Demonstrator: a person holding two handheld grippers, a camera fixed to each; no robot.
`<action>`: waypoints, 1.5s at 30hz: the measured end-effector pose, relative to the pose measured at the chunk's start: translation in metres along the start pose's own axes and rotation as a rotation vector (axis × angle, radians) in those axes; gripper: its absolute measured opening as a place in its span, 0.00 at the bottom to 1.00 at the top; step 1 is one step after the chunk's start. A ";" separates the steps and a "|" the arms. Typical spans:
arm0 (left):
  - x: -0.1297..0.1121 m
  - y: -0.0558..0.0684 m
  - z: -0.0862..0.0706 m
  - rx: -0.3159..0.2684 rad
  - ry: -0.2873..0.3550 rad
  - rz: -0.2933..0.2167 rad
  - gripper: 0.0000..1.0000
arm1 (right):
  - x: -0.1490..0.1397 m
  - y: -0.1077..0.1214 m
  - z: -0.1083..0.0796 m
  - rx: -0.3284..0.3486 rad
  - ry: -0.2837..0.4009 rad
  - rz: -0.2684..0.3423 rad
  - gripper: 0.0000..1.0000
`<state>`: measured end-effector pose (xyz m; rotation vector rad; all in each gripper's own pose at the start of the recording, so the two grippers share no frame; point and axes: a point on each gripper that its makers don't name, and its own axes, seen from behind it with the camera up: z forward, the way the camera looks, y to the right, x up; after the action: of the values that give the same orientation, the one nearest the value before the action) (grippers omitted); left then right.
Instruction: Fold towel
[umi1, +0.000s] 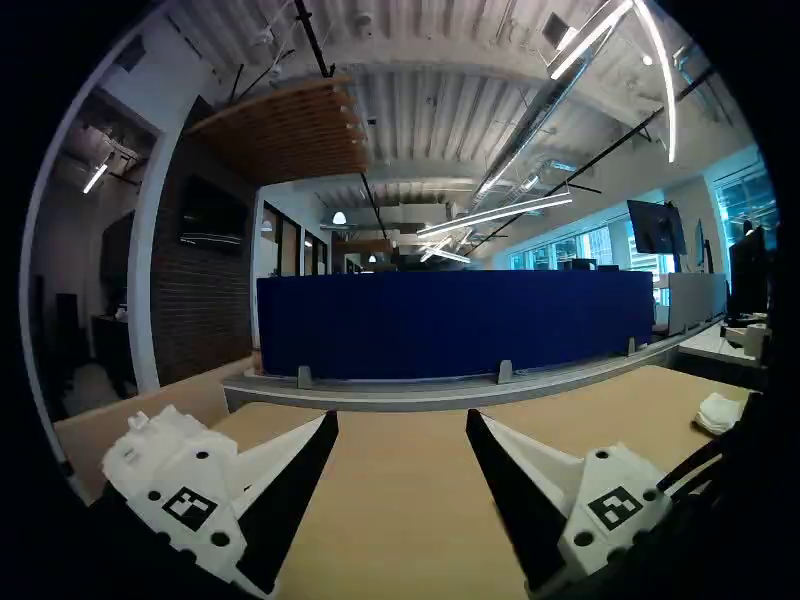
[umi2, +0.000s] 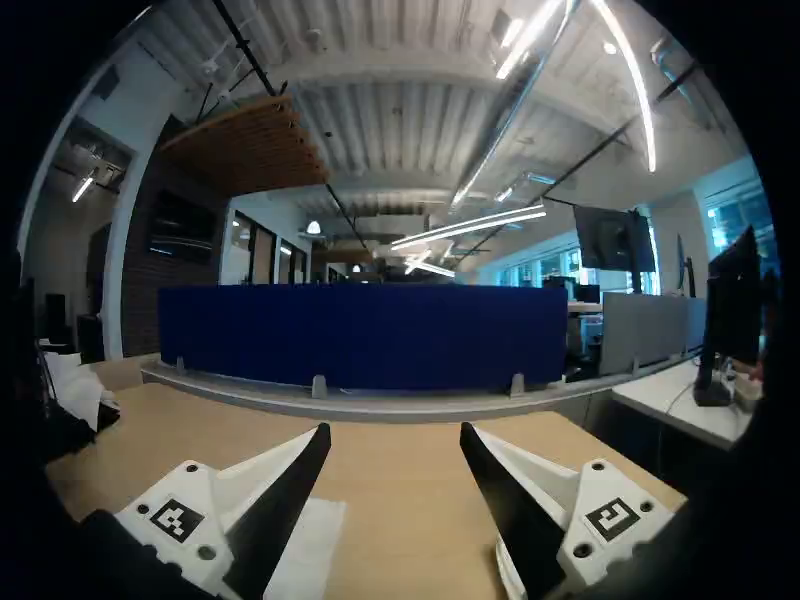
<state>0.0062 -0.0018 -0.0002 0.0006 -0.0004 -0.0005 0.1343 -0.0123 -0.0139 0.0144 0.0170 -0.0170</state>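
Left gripper view, right gripper view: both tools empty over the tabletop (umi1: 400, 510), fold not yet begun.

The left hand-held gripper (umi1: 400, 415) is spread wide with nothing between its fingers, aimed along bare wood toward a blue partition (umi1: 450, 320). The right hand-held gripper (umi2: 394, 428) is just as wide open and holds nothing. A flat white cloth, likely the towel (umi2: 315, 540), lies on the tabletop beneath its left finger, its outline mostly hidden. I judge this the approach step, before any grasp. The next move calls for tipping both tools down, finding two towel corners or an edge, and closing on them.
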 end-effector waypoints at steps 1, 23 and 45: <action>0.007 -0.002 0.000 0.001 0.000 -0.001 0.95 | 0.011 0.001 -0.001 -0.003 0.001 -0.004 1.00; 0.072 0.039 -0.006 -0.179 -0.138 0.029 0.95 | 0.088 -0.019 -0.005 0.134 -0.102 -0.065 1.00; 0.044 0.108 -0.024 -0.472 -0.285 0.088 0.95 | 0.044 -0.069 -0.028 0.395 -0.319 -0.247 1.00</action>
<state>0.0501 0.1064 -0.0238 -0.4716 -0.2857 0.0875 0.1767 -0.0815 -0.0434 0.4043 -0.3044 -0.2692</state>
